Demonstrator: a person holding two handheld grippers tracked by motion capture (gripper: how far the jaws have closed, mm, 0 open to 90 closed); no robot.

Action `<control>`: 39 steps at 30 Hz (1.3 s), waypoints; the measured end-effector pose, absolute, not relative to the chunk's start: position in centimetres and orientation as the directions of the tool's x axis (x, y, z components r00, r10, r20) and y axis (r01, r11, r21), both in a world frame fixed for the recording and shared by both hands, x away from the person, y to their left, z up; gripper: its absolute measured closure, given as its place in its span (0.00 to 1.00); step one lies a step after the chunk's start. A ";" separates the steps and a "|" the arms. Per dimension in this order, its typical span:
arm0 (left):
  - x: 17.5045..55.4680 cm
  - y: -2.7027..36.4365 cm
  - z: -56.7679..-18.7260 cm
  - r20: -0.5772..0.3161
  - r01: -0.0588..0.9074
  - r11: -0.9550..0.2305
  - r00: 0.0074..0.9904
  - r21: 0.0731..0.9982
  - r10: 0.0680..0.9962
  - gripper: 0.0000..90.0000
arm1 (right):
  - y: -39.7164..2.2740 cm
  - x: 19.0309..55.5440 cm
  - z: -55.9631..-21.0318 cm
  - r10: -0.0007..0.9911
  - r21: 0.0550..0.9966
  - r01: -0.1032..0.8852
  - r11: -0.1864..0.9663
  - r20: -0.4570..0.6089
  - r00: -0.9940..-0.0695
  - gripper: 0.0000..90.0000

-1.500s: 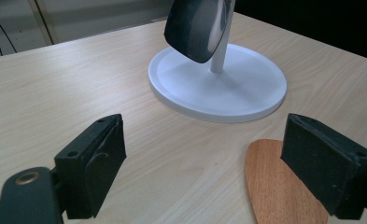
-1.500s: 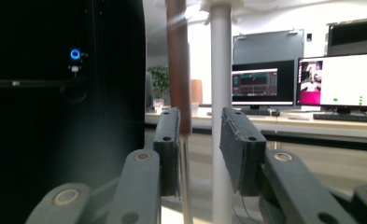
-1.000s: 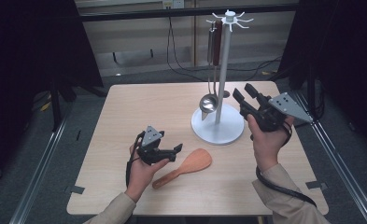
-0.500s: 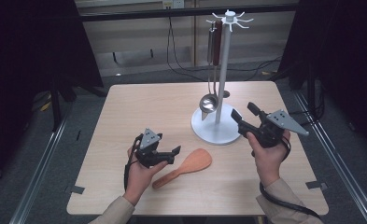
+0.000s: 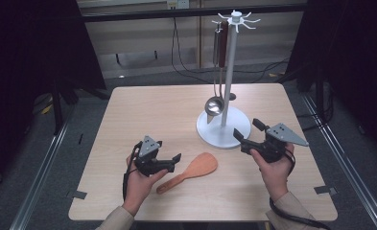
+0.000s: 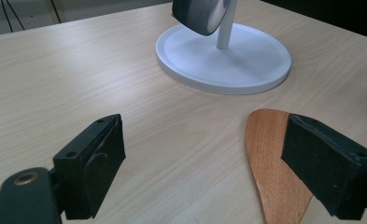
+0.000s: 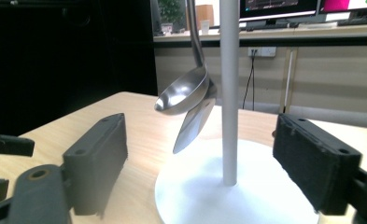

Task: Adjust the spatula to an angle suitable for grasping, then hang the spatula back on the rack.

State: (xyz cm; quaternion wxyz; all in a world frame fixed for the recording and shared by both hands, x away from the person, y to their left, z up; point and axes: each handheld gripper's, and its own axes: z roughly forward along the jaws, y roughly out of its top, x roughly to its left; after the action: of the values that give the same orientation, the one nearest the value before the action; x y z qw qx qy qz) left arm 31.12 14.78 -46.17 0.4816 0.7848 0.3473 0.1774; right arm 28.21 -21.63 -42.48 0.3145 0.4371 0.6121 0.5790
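A white utensil stand (image 5: 210, 132) rises at the table's right of centre. A steel ladle (image 5: 214, 105) and a brown-handled utensil (image 5: 223, 43) hang from its hooks. On the table lies a wooden spatula (image 5: 195, 168), blade toward the stand. My left gripper (image 5: 169, 152) rests open just left of the spatula. In the left gripper view its jaws (image 6: 209, 158) are spread wide, and the spatula blade (image 6: 270, 158) lies beside the right jaw. My right gripper (image 5: 247, 129) sits low at the base's right edge. Its jaws have just been opening, and nothing is gripped between them (image 7: 204, 158).
The right gripper view looks at the stand's pole (image 7: 229, 93), the ladle bowl (image 7: 186, 93) and a second steel blade (image 7: 195, 123) hanging over the base (image 7: 246, 191). The left gripper (image 7: 3, 149) shows at its far left. Dark floor and metal rails surround the table (image 5: 143, 110).
My right hand has come down from beside the stand's pole to just above the table by the base, and its jaws have spread wider. The left hand and the spatula have stayed put.
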 end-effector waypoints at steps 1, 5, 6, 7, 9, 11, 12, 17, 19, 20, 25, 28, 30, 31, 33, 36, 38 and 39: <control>31.1 14.8 -46.2 -0.063 0.378 -0.292 0.697 0.879 0.714 0.15 | -21.6 28.2 -42.6 0.897 0.983 0.177 -0.052 0.124 -0.425 0.18; 30.9 15.2 -46.2 -0.064 0.379 -0.294 0.700 0.877 0.711 0.15 | -21.4 28.4 -43.1 0.892 0.981 0.189 -0.047 0.127 -0.434 0.15; 30.7 15.4 -46.2 -0.062 0.380 -0.293 0.694 0.877 0.717 0.15 | -21.4 28.5 -43.2 0.890 0.980 0.194 -0.047 0.129 -0.437 0.15; 30.7 15.6 -46.2 -0.062 0.383 -0.294 0.692 0.876 0.719 0.15 | -21.4 28.6 -43.3 0.892 0.978 0.205 -0.040 0.128 -0.434 0.14; 30.5 16.0 -46.2 -0.061 0.388 -0.294 0.687 0.874 0.724 0.15 | -21.4 28.7 -43.5 0.889 0.977 0.211 -0.033 0.125 -0.440 0.12; 30.4 16.3 -46.2 -0.062 0.395 -0.294 0.681 0.870 0.730 0.15 | -21.3 28.8 -43.6 0.884 0.977 0.212 -0.022 0.118 -0.453 0.10; 30.3 16.4 -46.2 -0.067 0.397 -0.291 0.681 0.870 0.729 0.15 | -21.1 28.8 -43.5 0.881 0.976 0.215 -0.023 0.122 -0.457 0.10; 29.8 16.8 -46.4 -0.097 0.420 -0.301 0.703 0.856 0.705 0.19 | -20.8 28.9 -43.4 0.865 0.978 0.207 -0.013 0.115 -0.488 0.07; 29.6 17.0 -46.6 -0.127 0.438 -0.311 0.725 0.844 0.677 0.29 | -20.7 29.0 -43.5 0.864 0.979 0.205 -0.009 0.111 -0.491 0.07; 29.5 17.1 -46.7 -0.143 0.444 -0.312 0.735 0.840 0.663 0.34 | -20.8 29.1 -43.5 0.863 0.979 0.202 -0.007 0.108 -0.494 0.07; 28.9 17.6 -46.7 -0.227 0.491 -0.320 0.767 0.810 0.600 0.67 | -20.8 29.3 -43.5 0.860 0.978 0.203 -0.040 0.137 -0.491 0.07; 28.5 17.4 -46.6 -0.223 0.494 -0.363 0.783 0.790 0.580 0.78 | -20.7 29.4 -43.5 0.856 0.978 0.202 -0.040 0.138 -0.498 0.07; 28.2 17.2 -46.7 -0.224 0.493 -0.381 0.793 0.782 0.566 0.83 | -20.6 29.4 -43.6 0.856 0.978 0.205 -0.023 0.125 -0.502 0.07; 28.0 17.1 -46.8 -0.228 0.496 -0.395 0.799 0.773 0.556 0.85 | -20.5 29.4 -43.6 0.857 0.978 0.207 -0.016 0.120 -0.501 0.07; 27.8 16.9 -47.3 -0.236 0.499 -0.413 0.808 0.761 0.540 0.90 | -20.4 29.5 -43.6 0.853 0.978 0.206 -0.022 0.125 -0.506 0.07; 27.7 16.6 -47.7 -0.252 0.517 -0.428 0.805 0.742 0.537 0.94 | -20.1 29.5 -43.6 0.849 0.980 0.200 -0.019 0.122 -0.514 0.07; 27.5 16.3 -48.0 -0.254 0.518 -0.449 0.813 0.728 0.524 0.97 | -20.1 29.5 -43.6 0.849 0.979 0.206 -0.013 0.119 -0.514 0.07; 27.4 16.2 -48.1 -0.254 0.520 -0.454 0.812 0.723 0.525 0.97 | -20.1 29.5 -43.6 0.849 0.978 0.207 -0.017 0.123 -0.514 0.07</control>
State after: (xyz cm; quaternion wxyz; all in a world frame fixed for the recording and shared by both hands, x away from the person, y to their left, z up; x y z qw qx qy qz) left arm 27.44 16.18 -48.13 0.4231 0.8527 0.3063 0.0028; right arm 29.50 -20.08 -43.60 0.2749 0.4094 0.6449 0.5839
